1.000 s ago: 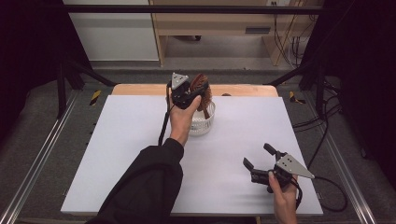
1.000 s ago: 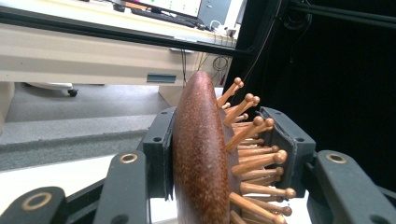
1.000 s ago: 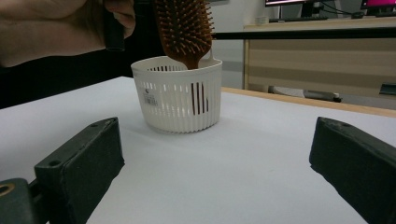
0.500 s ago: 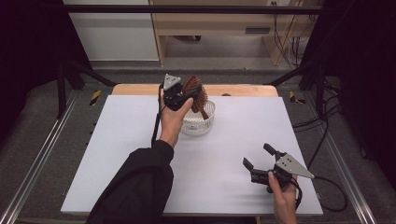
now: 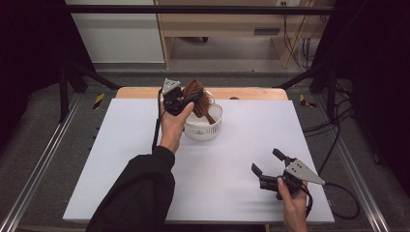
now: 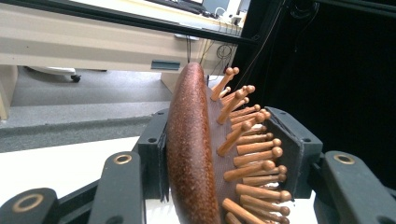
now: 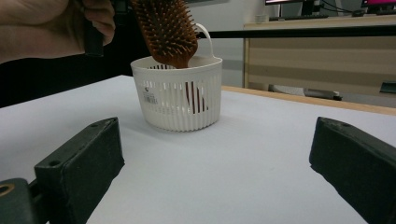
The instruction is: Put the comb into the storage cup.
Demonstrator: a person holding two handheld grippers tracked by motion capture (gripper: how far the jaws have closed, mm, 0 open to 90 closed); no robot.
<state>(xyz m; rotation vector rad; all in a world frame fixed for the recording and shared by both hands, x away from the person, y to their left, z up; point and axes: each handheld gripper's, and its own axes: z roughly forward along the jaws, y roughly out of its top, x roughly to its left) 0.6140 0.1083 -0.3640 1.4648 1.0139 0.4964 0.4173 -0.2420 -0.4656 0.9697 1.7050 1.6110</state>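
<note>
My left gripper point(image 5: 186, 99) clamps the hairbrush point(image 6: 196, 154) by its head, handle end already down in the white basket point(image 5: 205, 126). Release still pending. Right gripper point(image 5: 270, 166) idle, jaws wide, holding nothing.

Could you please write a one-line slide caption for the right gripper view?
Left gripper lowers a wooden hairbrush handle-first into a white basket.
</note>
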